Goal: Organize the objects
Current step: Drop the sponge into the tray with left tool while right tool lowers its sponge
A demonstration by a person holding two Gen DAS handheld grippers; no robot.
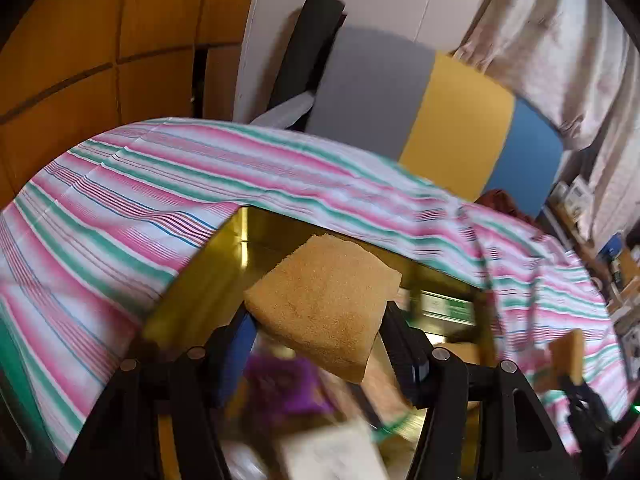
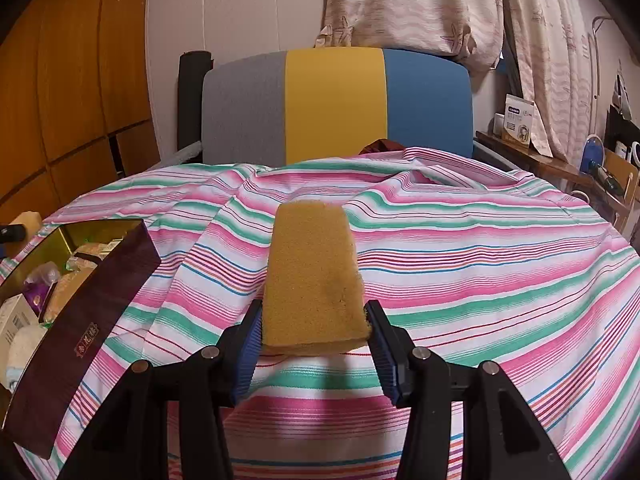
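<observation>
My left gripper (image 1: 318, 334) pinches a porous tan sponge (image 1: 324, 304) over the gold-lined box (image 1: 208, 280); my right gripper (image 2: 314, 340) clamps another oblong sponge (image 2: 314, 280) above striped cloth (image 2: 480, 264).

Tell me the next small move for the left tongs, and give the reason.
Probably lower the left tongs a little and open them. Their pads already clamp a yellow sponge that hangs over the open gold-lined box, which holds other small items, so the drop looks short. The right tongs hold a second sponge off to the side, over the striped cloth.
</observation>
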